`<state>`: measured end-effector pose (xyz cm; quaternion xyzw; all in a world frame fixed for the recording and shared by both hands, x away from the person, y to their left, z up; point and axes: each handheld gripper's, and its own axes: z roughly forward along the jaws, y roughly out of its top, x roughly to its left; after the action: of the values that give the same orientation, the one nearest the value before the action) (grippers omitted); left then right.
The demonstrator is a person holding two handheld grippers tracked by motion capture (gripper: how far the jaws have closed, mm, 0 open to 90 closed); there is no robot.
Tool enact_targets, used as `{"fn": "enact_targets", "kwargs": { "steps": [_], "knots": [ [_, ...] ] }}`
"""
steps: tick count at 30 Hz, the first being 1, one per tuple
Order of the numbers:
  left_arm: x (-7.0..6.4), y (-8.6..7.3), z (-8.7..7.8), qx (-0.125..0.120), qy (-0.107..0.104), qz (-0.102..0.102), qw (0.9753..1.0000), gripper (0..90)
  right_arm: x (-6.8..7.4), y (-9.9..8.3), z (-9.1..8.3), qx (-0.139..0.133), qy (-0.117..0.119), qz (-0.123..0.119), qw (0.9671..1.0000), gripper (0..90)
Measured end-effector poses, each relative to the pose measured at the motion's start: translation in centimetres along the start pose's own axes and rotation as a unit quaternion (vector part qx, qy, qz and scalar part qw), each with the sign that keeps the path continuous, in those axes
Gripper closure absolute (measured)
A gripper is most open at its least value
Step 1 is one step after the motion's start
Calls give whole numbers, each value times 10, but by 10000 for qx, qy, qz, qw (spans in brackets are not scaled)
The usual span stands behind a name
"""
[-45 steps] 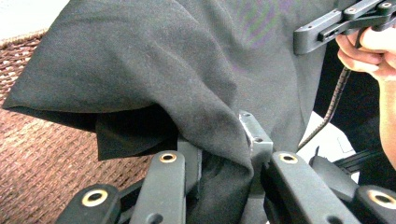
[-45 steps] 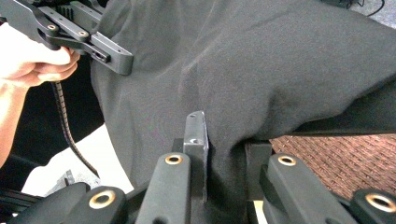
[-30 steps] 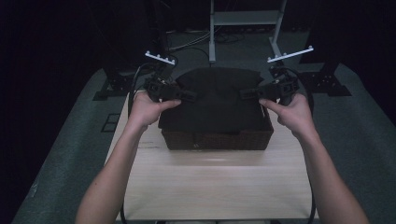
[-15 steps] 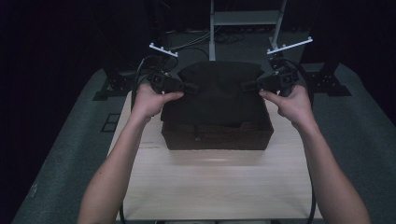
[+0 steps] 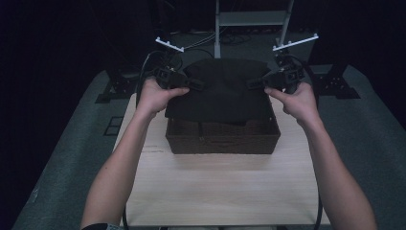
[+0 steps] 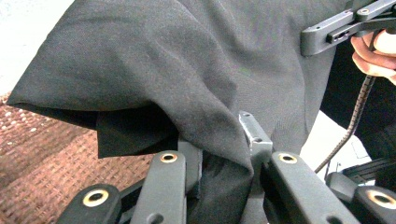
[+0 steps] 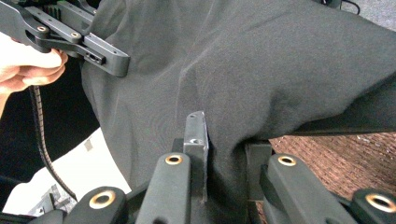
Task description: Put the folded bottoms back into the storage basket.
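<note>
high view, looking down on a pale wooden table (image 5: 225, 191) where a person holds a two-jaw gripper in each hand. between them hangs a black folded cloth (image 5: 222, 93), raised just above a dark brown woven basket (image 5: 222, 139) that sits at the far middle of the table. the left gripper (image 5: 194, 85) pinches the cloth's left edge and the right gripper (image 5: 253, 84) pinches its right edge, so the fabric is stretched wide and level, which looks like a way to keep the fold flat while it hovers over the basket opening. its near edge droops slightly over the basket's front rim.

left gripper view: the jaws stand nearly closed with a thick bunch of cloth (image 6: 187, 84) clamped between them. the fabric is matte, finely woven and soft, falling in rounded folds, with a doubled lower layer hanging beneath. under it the basket's floor (image 6: 42, 154) shows a tight, ribbed reddish-brown weave, stiff and rough. the other gripper (image 6: 348, 25) and the fingers holding it sit at the upper right.

right gripper view: the jaws are likewise closed on a gathered ridge of cloth (image 7: 261, 74), which creases out from the grip. basket weave (image 7: 336, 158) shows at lower right, and the left gripper (image 7: 102, 58) appears at upper left.

the grippers' metal finger plates are grey and flat; their arms are black with brass-coloured rivets.
</note>
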<state>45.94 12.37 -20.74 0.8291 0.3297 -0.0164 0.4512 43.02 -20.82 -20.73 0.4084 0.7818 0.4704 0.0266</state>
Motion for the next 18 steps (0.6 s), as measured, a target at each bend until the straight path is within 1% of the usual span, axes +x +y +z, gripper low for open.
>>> {"fn": "enact_targets", "kwargs": {
  "steps": [8, 9, 11, 13, 18],
  "knots": [
    [6, 9, -1, 34, 49, -12, 10000, 740, -3, 10, 4, 37, -37, -22, 10000, 760],
    [9, 11, -1, 27, 30, -55, 10000, 740, -4, 12, 5, 53, -29, -11, 10000, 760],
    [10, 12, -2, 13, 23, -48, 10000, 740, -5, 15, 6, 43, -11, 2, 10000, 760],
    [14, 15, -2, -13, -8, -111, 9999, 740, -7, 18, 7, 45, -16, 9, 10000, 760],
    [20, 20, -2, -33, -19, -160, 9999, 740, -9, 23, 8, 36, -32, 34, 10000, 760]
  ]
}}
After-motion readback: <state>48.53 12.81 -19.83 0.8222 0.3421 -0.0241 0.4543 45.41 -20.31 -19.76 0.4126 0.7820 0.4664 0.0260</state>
